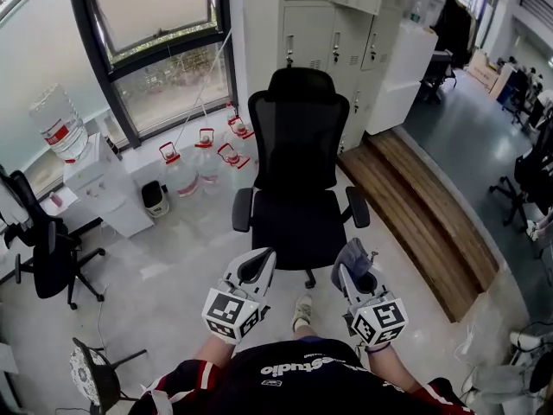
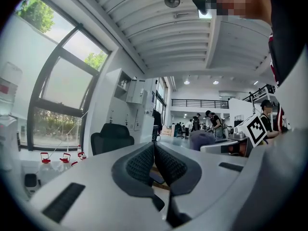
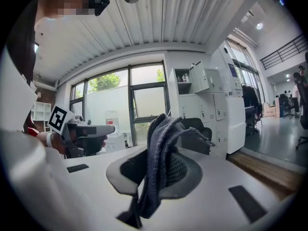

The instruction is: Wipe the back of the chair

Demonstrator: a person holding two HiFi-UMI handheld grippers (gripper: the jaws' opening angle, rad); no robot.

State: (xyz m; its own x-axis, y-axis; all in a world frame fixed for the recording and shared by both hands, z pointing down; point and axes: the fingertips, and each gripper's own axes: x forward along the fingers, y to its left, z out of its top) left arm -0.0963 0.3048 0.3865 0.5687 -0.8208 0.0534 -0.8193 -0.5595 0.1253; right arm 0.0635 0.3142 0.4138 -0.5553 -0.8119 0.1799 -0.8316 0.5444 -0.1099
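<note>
Right tool [image 1: 350, 272] pinches a grey knitted cloth [image 3: 159, 162]; left tool [image 1: 257, 264] is pressed together. Black mesh office chair [image 1: 298, 158] stands just beyond.

Only real lettering we can make out is on the person's dark shirt [image 1: 298, 387]. It's a white print, upside down from the head view, ending in "studio". We can't pin down the letters before that. The left marker cube [image 1: 232, 314] and right marker cube [image 1: 381, 320] carry black-and-white square codes, no letters. The red label on the water bottle [image 1: 59, 124] is too small for us to read.
</note>
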